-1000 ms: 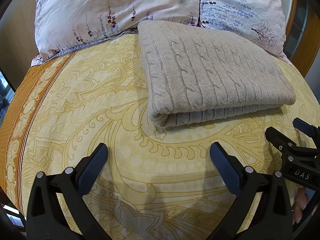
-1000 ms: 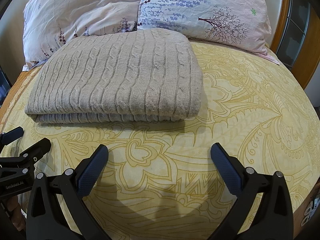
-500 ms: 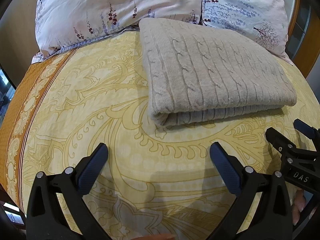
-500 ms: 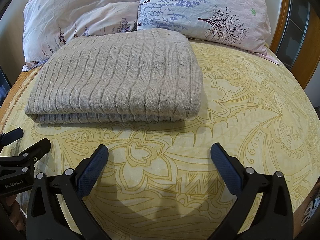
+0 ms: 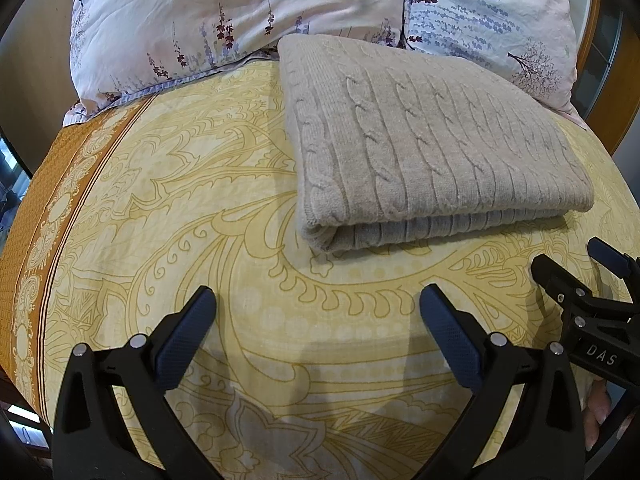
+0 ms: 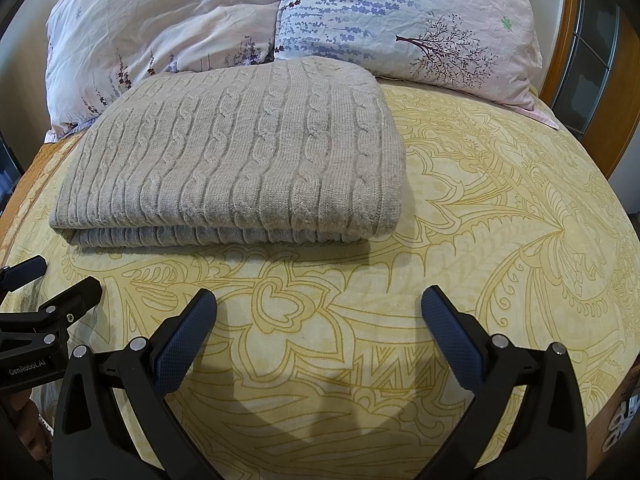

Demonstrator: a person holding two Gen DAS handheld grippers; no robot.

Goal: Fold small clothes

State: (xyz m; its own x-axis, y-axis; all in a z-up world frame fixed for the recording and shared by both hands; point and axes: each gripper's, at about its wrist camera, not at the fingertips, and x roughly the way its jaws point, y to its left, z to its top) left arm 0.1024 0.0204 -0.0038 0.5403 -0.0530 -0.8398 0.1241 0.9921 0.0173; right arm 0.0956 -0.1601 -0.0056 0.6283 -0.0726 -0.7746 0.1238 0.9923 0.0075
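Lying folded, sweater on bed.

Yellow patterned bedspread, two floral pillows

A folded sweater lies on the bedspread ahead of both claws, with two pillows behind it.
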